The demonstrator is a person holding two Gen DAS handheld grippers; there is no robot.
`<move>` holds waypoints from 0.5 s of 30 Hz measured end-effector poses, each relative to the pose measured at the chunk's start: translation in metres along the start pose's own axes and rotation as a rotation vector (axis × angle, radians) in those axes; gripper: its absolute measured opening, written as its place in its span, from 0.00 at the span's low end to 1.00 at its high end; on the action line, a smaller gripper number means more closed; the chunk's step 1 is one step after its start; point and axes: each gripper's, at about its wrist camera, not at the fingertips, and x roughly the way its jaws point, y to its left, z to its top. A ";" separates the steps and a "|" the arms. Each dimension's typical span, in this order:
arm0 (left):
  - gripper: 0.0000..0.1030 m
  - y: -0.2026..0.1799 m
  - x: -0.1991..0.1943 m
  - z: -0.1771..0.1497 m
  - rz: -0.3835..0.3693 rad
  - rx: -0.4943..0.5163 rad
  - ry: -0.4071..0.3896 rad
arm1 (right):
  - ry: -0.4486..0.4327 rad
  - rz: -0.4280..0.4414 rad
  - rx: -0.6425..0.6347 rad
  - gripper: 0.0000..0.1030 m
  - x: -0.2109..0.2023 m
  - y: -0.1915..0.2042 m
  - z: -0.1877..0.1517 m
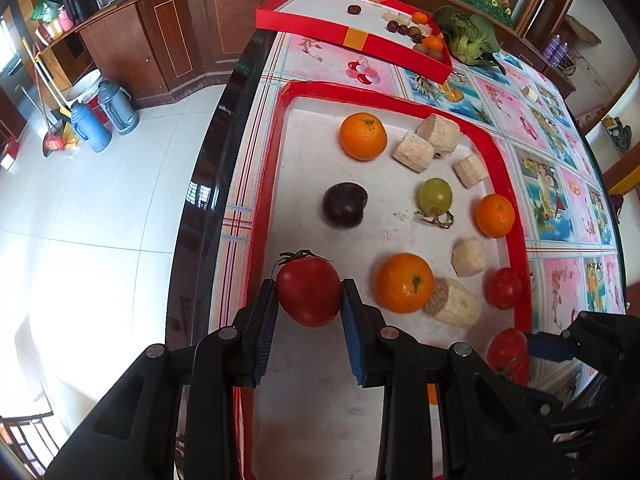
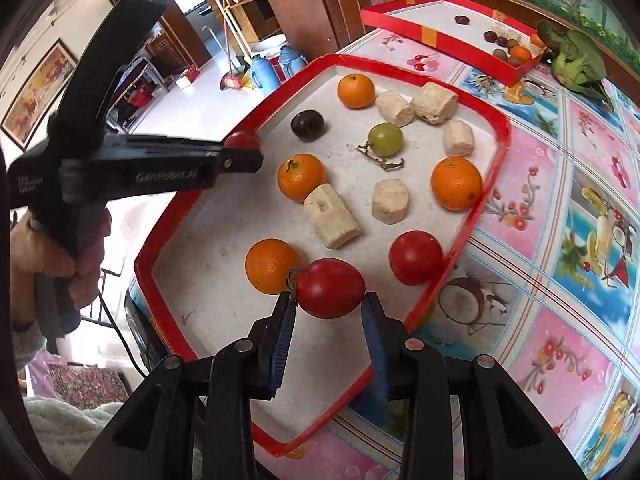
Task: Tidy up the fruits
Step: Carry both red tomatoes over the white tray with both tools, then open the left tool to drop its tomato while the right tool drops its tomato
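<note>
Left gripper: the black left gripper with blue pads is closed on a red oval tomato with a green stem, one pad pressed on each side, over the near left part of the tray.
Right gripper: the black right gripper with blue pads is clamped on a second red oval tomato over the near end of the tray, just beside an orange.
Tray: a shallow red cardboard tray with a white floor lies on the counter covered by a pink and blue fruit-print cloth.
Loose tomato: a third round red tomato sits on the tray floor against the right rim.
Oranges: four round oranges rest on the tray; the far one, the middle one, the right one and the near one.
Other fruit: a dark purple plum lies far left, a green grape with a dry stem near the middle.
Pale pieces: several beige cut cylinder chunks are scattered among the oranges.
Far tray: a second red tray farther along the counter holds small dark and orange fruits in its right corner.
Greens: a leafy green vegetable lies just beside that far tray.
Hand: a person's hand grips the left gripper's handle at the left of the right wrist view.
</note>
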 end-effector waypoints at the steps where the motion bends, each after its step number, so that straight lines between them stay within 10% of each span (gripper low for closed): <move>1: 0.28 0.000 0.001 0.001 -0.001 0.004 0.001 | 0.004 -0.005 -0.011 0.34 0.002 0.002 0.000; 15: 0.28 -0.007 0.013 0.006 -0.004 0.050 0.020 | 0.052 -0.090 -0.042 0.35 0.031 -0.001 0.016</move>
